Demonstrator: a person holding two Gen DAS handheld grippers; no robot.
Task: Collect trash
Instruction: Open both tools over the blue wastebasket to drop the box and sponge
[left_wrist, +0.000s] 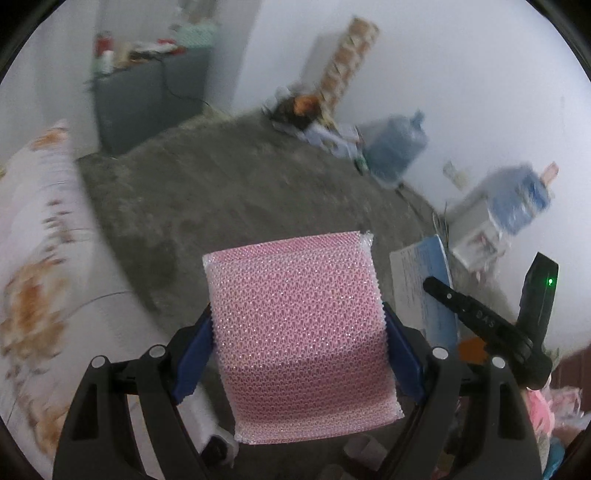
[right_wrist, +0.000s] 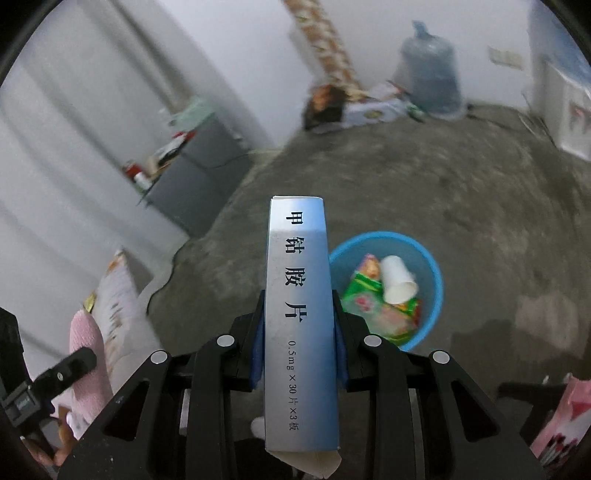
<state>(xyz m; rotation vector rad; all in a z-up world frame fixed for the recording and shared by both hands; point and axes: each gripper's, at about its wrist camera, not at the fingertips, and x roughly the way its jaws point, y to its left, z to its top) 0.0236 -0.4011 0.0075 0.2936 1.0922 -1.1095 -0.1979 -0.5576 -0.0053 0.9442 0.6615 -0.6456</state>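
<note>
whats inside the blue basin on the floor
The blue basin holds a white paper cup lying on green and pink snack wrappers. The medicine box covers its left edge.

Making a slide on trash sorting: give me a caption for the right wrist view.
Right tongs grip a silver medicine box above a concrete floor, a blue basin of wrappers and a paper cup just beyond.

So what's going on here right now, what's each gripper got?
Both are loaded. The left hand-held gripper is closed on a pink mesh sponge, and the right hand-held gripper clamps a silver medicine box. Ahead on the floor sits a blue basin already holding a paper cup and wrappers.
</note>
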